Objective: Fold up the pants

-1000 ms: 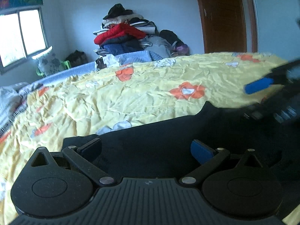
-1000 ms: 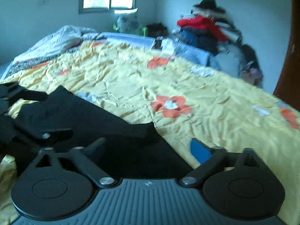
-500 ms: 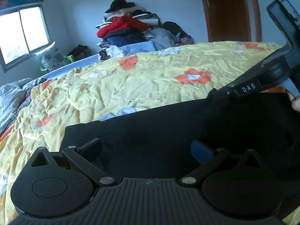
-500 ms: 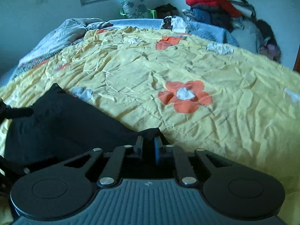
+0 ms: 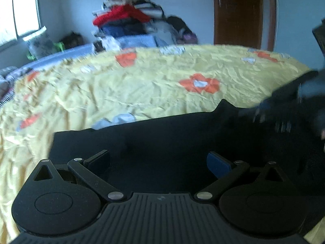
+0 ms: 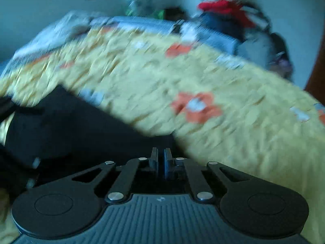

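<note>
Black pants [image 5: 172, 136] lie flat on a yellow flowered bedsheet [image 5: 142, 89]. My left gripper [image 5: 160, 162] is open, its two fingers spread low over the pants near their left end. My right gripper [image 6: 160, 162] has its jaws closed at the far edge of the pants [image 6: 85, 126], with dark cloth at the fingertips; that view is blurred. The right gripper also shows as a dark blur at the right edge of the left wrist view [image 5: 288, 101].
A pile of clothes [image 5: 130, 20] with a red item stands beyond the bed. A window [image 5: 18, 14] is at the left and a brown door [image 5: 243, 12] at the right. A grey striped blanket [image 6: 61, 32] lies at the bed's far side.
My right gripper went from open to shut at the far edge of the pants, and its view is now blurred by motion. My left gripper stays open over the pants.
</note>
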`<state>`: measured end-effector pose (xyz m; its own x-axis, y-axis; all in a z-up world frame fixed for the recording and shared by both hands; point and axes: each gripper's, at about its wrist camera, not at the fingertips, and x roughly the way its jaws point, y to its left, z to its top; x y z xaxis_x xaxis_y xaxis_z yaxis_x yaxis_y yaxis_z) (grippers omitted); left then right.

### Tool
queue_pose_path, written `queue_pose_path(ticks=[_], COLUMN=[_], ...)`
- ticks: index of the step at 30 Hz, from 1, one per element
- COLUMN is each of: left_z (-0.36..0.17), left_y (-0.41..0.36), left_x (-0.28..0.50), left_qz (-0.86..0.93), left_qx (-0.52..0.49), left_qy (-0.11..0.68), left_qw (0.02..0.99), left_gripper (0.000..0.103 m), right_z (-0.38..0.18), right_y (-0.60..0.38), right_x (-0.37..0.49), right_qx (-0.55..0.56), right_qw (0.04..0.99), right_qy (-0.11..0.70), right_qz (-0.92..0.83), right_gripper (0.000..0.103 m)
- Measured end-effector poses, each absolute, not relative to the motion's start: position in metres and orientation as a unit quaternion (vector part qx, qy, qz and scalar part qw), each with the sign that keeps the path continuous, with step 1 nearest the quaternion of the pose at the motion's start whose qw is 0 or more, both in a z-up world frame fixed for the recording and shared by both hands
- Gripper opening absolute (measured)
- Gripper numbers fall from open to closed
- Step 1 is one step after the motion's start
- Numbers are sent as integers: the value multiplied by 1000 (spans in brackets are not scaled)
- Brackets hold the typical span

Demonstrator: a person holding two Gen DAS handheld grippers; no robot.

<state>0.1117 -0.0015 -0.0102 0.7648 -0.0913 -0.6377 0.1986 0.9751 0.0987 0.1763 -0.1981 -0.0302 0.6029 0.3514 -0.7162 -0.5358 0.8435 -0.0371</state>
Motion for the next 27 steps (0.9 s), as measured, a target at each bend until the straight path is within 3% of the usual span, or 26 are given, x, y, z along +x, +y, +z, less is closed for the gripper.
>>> queue_pose_path(ticks=[5,7,10,14,17,20,21,23,24,25,27], left_z=[-25,-17,-7,-23,-15,-5,-4,-3,-3,-5,-11], left_y=[-4,2,12,6,5,14,18,29,36,40,49], left_x=[156,156,141,151,141,127,123,117,115,113,110], left_qz=[-38,-35,-49,-35,-36,-19,-7,10,13,16,25], left_qx=[78,58,43,65,76,86,86,77,72,68,69], left_qy=[372,373,354,383,360,329,323,322,327,333,342], left_qw=[924,925,933,921,929,940,942,943,942,940,937], left_gripper=[100,94,101,101,100,101,101,101,101,101,101], right_z=[-39,-35,-28,-40,-34,-17,-10,-1,2,4,8], right_y=[-195,-196,-196,-192,-199,-191,-187,-179,-174,-168,-154], right_x=[201,201,179,181,184,161,152,136,127,119,105], right_qx=[-91,-79,-90,-100,-61,-84,-84,-79,-78,-79,-94], right_qw=[895,897,899,898,904,923,928,931,933,935,933], right_qy=[375,376,361,367,371,327,311,290,278,263,247], right_qz=[223,220,232,221,203,186,190,206,216,226,244], right_gripper=[5,5,5,5,6,10,16,53,93,103,103])
